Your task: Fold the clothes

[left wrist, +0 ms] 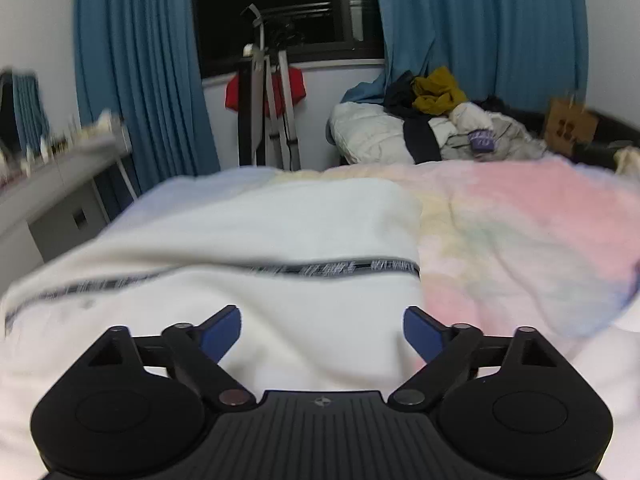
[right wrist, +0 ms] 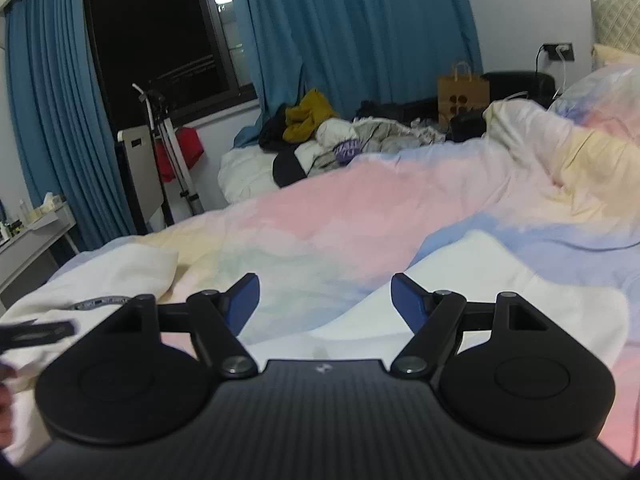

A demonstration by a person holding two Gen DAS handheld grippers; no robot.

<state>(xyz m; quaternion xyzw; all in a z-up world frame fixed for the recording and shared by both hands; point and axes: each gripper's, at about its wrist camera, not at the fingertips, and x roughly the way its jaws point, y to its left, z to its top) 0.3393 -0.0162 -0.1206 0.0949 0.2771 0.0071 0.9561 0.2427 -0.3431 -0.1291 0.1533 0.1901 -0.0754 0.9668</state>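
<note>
White garment (left wrist: 280,232) w/ a dark lettered band (left wrist: 332,270) lies spread on the bed, on top of a pastel pink/yellow/blue duvet (left wrist: 520,224). Left tongs (left wrist: 322,330) hover just above the garment, blue pads (left wrist: 222,332) wide apart, nothing btwn them. Right tongs (right wrist: 324,304) also spread open, empty, over the duvet; white cloth (right wrist: 460,280) lies under and to the right of them, and the banded part of the garment (right wrist: 104,276) shows at left in the right wrist view. Can't tell if either tongs touch fabric. Bkgd: blue curtains (left wrist: 136,80), dark window (left wrist: 264,4), clothes pile (left wrist: 440,120), brown paper bag (right wrist: 463,94), desk (left wrist: 52,168) at left. Left view is motion-blurred.
</note>
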